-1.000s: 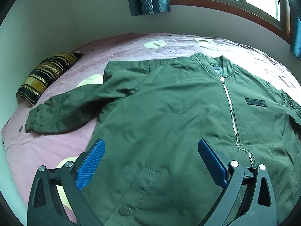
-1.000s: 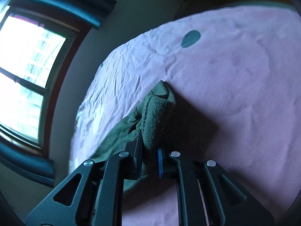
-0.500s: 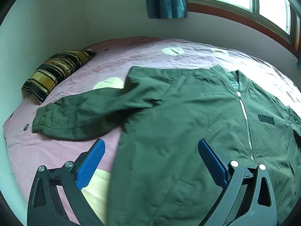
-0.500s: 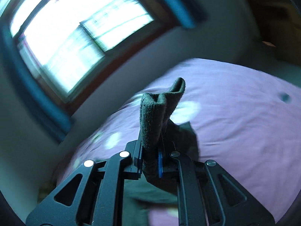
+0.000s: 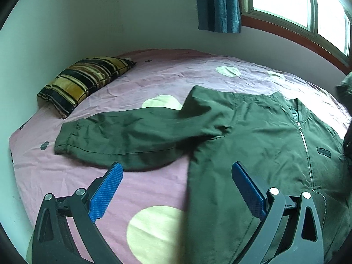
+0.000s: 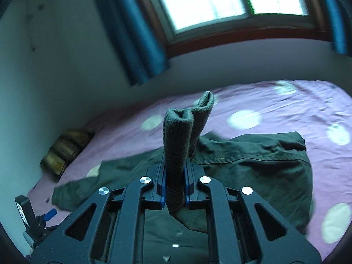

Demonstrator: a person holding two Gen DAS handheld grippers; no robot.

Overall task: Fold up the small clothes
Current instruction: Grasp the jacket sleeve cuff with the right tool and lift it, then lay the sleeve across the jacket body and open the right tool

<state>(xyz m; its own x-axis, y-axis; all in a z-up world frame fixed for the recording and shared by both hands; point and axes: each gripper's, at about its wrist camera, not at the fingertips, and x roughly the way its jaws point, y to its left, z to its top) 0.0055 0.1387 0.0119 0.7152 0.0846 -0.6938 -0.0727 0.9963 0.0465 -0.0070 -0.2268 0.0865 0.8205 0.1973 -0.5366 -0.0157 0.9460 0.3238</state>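
Observation:
A dark green zip jacket lies front up on the pink bed. Its left sleeve stretches out toward the pillow. My left gripper hovers open over the jacket's left edge, blue pads wide apart with nothing between them. In the right wrist view my right gripper is shut on the ribbed cuff of the other sleeve, which sticks up between the pads. That sleeve is lifted and drawn over the jacket body. At the lower left of that view the left gripper shows small.
A striped yellow and black pillow lies at the bed's far left by the wall. The pink sheet has pale round spots. A window with teal curtains stands behind the bed.
My right gripper swung up and rolled round with the cuff, carrying the sleeve from the bed's edge over the jacket. My left gripper shifted left, off the jacket front to its edge.

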